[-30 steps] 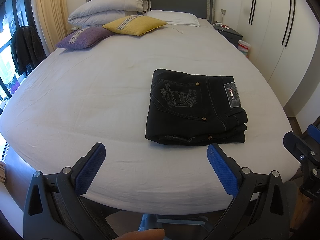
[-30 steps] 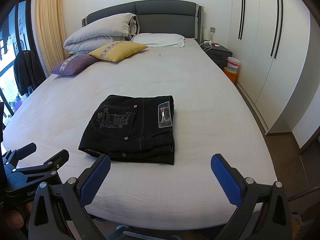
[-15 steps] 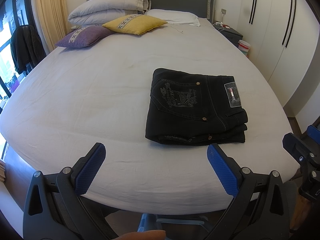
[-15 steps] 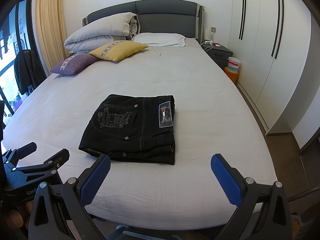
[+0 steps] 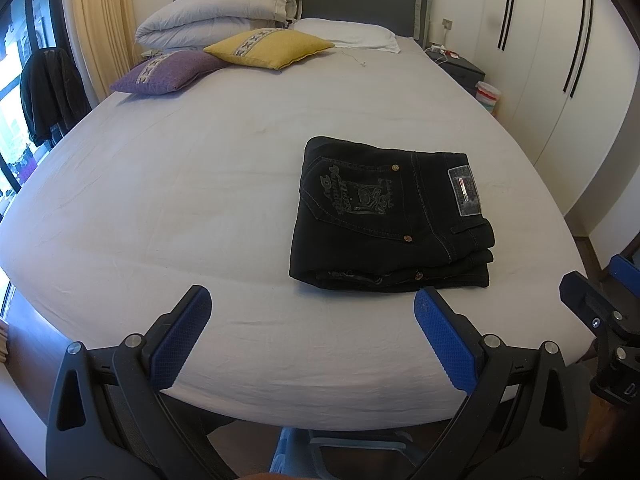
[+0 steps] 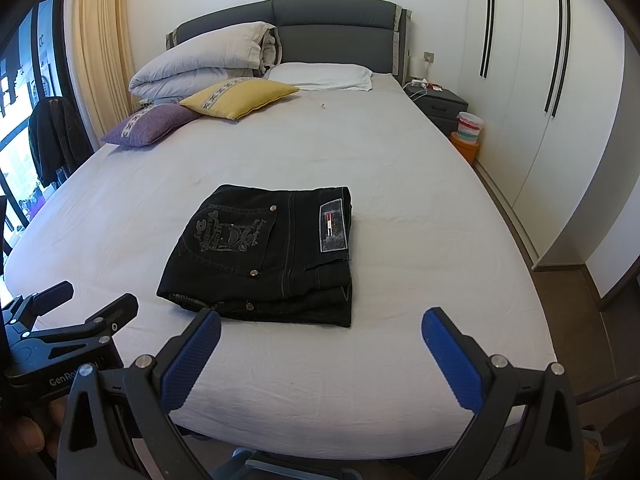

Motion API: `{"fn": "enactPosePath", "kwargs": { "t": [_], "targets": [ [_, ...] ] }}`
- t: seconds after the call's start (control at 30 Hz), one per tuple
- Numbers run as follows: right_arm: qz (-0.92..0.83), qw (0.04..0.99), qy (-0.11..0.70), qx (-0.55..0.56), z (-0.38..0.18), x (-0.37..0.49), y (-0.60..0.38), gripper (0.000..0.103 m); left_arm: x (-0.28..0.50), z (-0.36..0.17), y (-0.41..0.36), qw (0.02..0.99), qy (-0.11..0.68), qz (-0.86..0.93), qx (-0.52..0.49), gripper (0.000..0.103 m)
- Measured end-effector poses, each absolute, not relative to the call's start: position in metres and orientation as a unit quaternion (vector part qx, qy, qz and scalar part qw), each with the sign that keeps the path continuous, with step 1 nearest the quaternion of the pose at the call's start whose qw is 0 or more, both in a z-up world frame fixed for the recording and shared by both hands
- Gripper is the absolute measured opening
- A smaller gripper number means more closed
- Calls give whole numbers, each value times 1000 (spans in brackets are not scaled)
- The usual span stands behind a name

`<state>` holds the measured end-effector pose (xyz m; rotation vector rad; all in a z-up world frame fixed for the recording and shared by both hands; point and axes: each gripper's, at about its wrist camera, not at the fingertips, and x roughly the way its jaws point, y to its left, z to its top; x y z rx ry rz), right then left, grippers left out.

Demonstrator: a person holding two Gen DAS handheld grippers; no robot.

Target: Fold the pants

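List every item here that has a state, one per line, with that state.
Black denim pants: folded, flat on bed.
Left tool: open, empty.
Right tool: open, empty.
Grey quilt: folded, stacked by headboard.
White wardrobe doors: closed.

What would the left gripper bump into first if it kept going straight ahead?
Probably the bed. The left gripper is open and points over the near edge of the sheet, with the folded pants a little right of its line. Its right finger might brush the pants; depth is hard to judge.
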<state>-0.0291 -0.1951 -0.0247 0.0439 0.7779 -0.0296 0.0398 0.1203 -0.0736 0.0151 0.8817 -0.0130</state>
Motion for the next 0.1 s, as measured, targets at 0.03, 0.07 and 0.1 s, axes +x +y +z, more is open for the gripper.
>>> {"fn": "enactPosePath", "kwargs": {
  "t": [0.03, 0.07, 0.1],
  "targets": [
    [-15, 925, 379, 21, -24, -28, -196, 103, 39, -73, 120, 906, 423, -3, 13, 103],
    [-14, 925, 379, 21, -24, -28, -196, 103, 39, -73, 120, 907, 421, -1, 16, 103],
    [-14, 925, 379, 22, -24, -29, -195, 103, 40, -73, 121, 907, 421, -1, 15, 103]
  ]
}}
